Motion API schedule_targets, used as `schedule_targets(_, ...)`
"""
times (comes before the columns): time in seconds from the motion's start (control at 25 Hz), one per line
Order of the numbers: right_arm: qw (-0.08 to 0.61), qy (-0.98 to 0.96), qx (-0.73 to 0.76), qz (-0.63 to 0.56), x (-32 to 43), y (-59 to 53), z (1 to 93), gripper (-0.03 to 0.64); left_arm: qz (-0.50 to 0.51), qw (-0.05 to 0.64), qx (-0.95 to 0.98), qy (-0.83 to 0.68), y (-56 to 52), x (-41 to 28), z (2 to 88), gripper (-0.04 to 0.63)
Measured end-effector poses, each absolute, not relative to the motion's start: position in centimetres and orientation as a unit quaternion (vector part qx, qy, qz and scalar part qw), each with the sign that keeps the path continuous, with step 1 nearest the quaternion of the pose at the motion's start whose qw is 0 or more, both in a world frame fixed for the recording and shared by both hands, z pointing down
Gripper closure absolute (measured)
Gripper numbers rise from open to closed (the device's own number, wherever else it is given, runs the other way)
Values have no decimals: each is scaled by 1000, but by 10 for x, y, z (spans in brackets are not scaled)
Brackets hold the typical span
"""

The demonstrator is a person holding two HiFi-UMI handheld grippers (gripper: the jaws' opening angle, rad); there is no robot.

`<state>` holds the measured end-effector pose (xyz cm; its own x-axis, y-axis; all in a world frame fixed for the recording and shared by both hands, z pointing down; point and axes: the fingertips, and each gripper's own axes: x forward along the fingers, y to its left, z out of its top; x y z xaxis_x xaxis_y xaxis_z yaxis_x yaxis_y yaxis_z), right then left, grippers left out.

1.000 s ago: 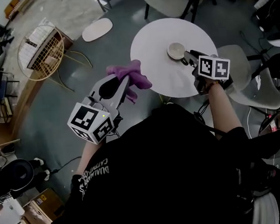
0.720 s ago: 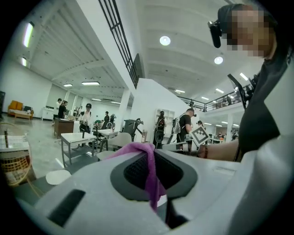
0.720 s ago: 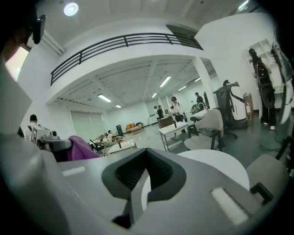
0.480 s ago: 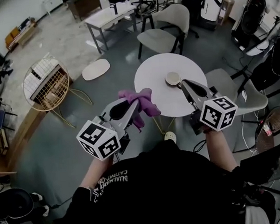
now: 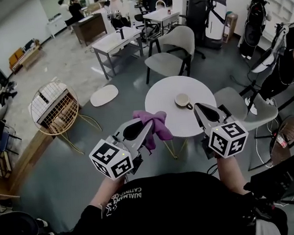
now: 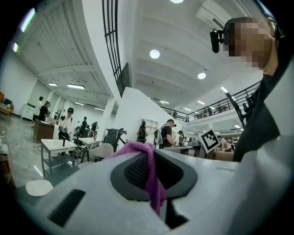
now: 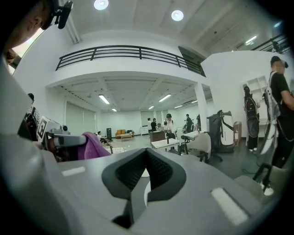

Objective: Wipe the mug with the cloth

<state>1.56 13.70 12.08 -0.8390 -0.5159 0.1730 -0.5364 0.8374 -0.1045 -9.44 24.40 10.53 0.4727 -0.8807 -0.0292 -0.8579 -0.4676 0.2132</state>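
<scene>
A pale mug (image 5: 183, 101) stands on the round white table (image 5: 167, 113), its handle toward the right. My left gripper (image 5: 150, 122) is shut on a purple cloth (image 5: 154, 124), held up in the air left of the table; the cloth (image 6: 150, 167) hangs between its jaws in the left gripper view. My right gripper (image 5: 197, 107) is shut with nothing in it, raised near the table's right edge just short of the mug. In the right gripper view the right gripper (image 7: 146, 152) points level across the room, with the cloth (image 7: 93, 146) at its left.
Grey chairs (image 5: 171, 54) stand behind and to the right of the table. A wire basket stand (image 5: 52, 107) and a low oval stool (image 5: 103, 95) are at the left. Desks and several people fill the far room.
The head view has tilted up, showing more of the room. Both grippers have risen and pulled back from the table. The right gripper's jaws came together.
</scene>
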Motion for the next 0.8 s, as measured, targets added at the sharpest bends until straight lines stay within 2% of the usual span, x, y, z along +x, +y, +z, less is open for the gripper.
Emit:
schedule_targets(0.28,90,-953,288,32,18,136,107,611,-71,69,856,-507,242,-93,88,572)
schedule_targets(0.8,96,-951,291,47,52,143,93,611,-81,61,859,-502,236,-67,70,572)
